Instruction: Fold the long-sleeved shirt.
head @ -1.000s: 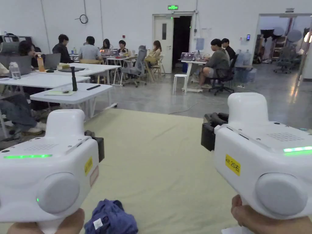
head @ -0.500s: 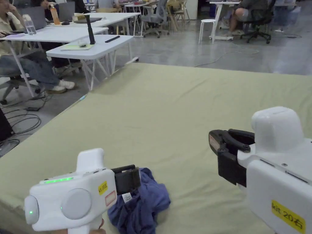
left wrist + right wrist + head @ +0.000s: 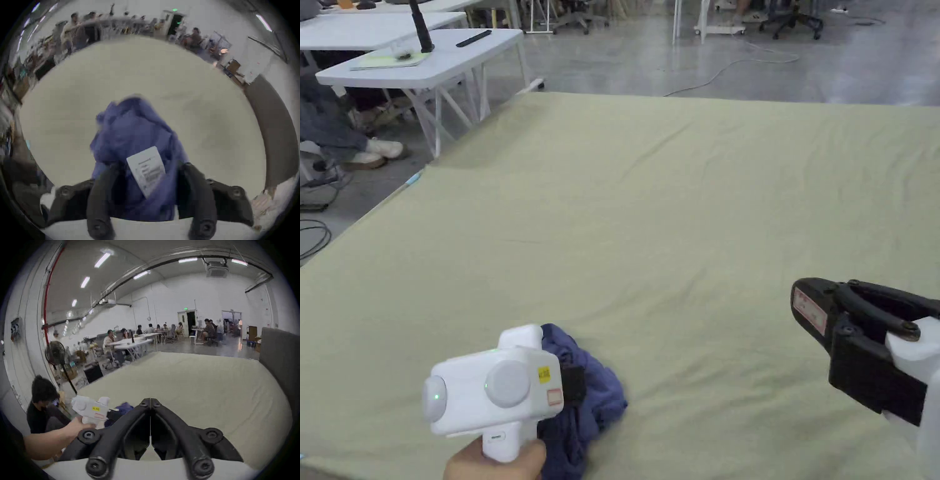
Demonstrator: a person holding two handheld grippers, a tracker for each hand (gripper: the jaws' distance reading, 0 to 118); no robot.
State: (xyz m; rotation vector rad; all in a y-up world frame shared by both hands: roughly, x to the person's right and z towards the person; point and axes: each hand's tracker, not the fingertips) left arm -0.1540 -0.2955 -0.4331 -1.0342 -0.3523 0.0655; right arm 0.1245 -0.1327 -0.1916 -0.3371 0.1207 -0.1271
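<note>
The long-sleeved shirt is a crumpled blue-purple heap with a white label, lying near the front left edge of the pale green bed sheet. My left gripper is pushed into the heap. In the left gripper view its jaws stand apart on either side of the bunched shirt, and a dark gap shows beside the left jaw. My right gripper hovers above the sheet at the right, apart from the shirt, with its jaws meeting in the right gripper view. That view also shows the left gripper and the shirt.
White tables stand past the sheet's far left corner, with a seated person's legs beside them. A grey headboard borders the bed on the right. A person sits low by the bed's left side near a standing fan.
The head camera has tipped down from the room to the bed. My left gripper has dropped and gone forward into the shirt heap. The right gripper has moved lower and to the right.
</note>
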